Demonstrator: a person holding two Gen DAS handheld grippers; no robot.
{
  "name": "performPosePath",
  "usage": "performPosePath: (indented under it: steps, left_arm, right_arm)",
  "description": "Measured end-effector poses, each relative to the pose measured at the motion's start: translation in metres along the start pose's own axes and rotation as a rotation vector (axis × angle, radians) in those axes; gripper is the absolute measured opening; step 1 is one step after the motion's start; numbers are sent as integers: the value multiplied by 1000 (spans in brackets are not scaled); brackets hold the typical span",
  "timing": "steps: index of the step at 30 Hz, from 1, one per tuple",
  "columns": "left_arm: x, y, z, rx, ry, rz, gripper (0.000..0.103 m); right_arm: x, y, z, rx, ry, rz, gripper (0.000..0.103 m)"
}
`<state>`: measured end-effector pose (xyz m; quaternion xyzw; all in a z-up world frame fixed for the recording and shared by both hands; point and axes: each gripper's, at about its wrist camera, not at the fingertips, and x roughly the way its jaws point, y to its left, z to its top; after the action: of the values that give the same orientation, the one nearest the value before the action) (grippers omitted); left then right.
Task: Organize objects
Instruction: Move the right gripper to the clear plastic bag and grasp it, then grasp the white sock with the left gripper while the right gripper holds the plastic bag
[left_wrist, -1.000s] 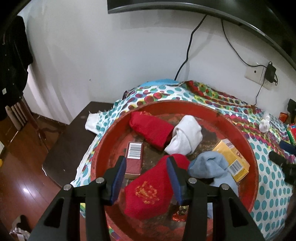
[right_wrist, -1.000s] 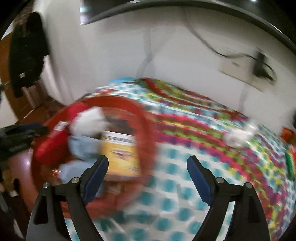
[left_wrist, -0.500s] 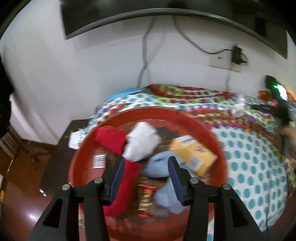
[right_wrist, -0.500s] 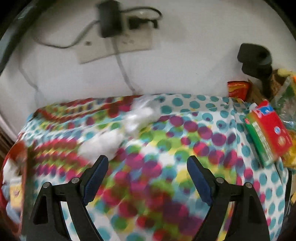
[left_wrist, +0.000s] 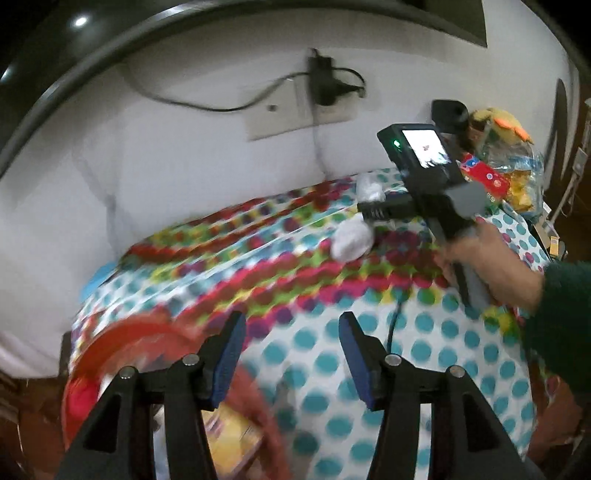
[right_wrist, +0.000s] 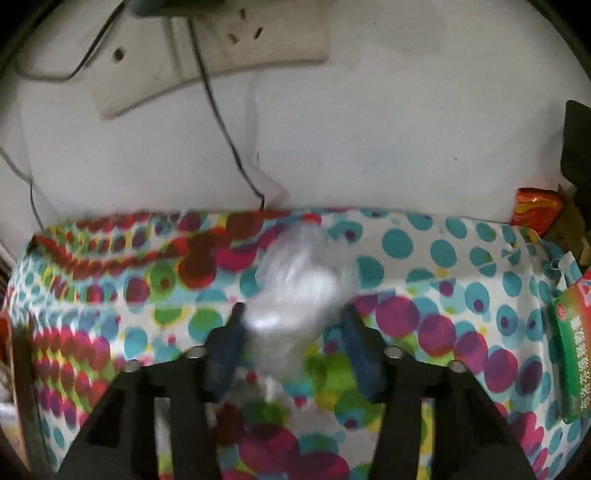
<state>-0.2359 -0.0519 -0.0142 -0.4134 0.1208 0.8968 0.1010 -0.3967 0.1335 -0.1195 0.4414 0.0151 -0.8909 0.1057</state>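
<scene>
While the left tool gapes, the white bundle sits between the right tool fingers — grip unclear.

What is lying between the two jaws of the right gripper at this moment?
In the right wrist view, a white bundle wrapped in clear plastic sits between the jaws of the right gripper, on the dotted cloth.

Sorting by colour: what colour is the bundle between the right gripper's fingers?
White bundle, clearest in the right wrist view.
</scene>
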Motion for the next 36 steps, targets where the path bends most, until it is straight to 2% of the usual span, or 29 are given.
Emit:
performPosePath:
  steps: [1, 5, 9, 11, 14, 20, 25, 28, 30, 34, 36]
  left_arm:
    - [12, -6, 7, 13, 4, 0, 54]
    - [65, -25, 31, 47, 18, -2, 54]
    - [102, -34, 55, -17, 23, -68, 54]
    - [114, -39, 64, -21, 24, -107, 54]
    - [135, -48, 75, -16, 65, -106, 54]
    - [161, -67, 81, 43, 103, -54, 54]
    - [177, -72, 79, 16, 99, 56, 58]
    - [178, -68, 77, -31, 84, 70, 58]
    - [177, -66, 76, -55, 84, 58, 55]
    - [171, -68, 72, -54, 90, 59, 39]
    - [167, -69, 68, -59, 98, 51, 38]
  right_arm:
    - [-5, -2, -5, -6, 0, -1, 38]
    - [-40, -20, -42, 10, -2, 18, 38]
    - [-67, -26, -81, -1, -12, -2, 38]
    - [-69, -21, -89, -25, -16, -15, 39]
    - [-69, -12, -91, -40, -12, -19, 39]
    - [-73, -10, -90, -71, -6, -38, 43]
    - [-72, -8, -89, -70, -5, -33, 44]
    - [-70, -5, -89, -79, -2, -32, 48]
    - [-70, -3, -89, -84, -2, -37, 48]
    - [-70, -2, -89, -81, -2, -34, 49]
    - [-69, -2, -90, -83, -2, -35, 49]
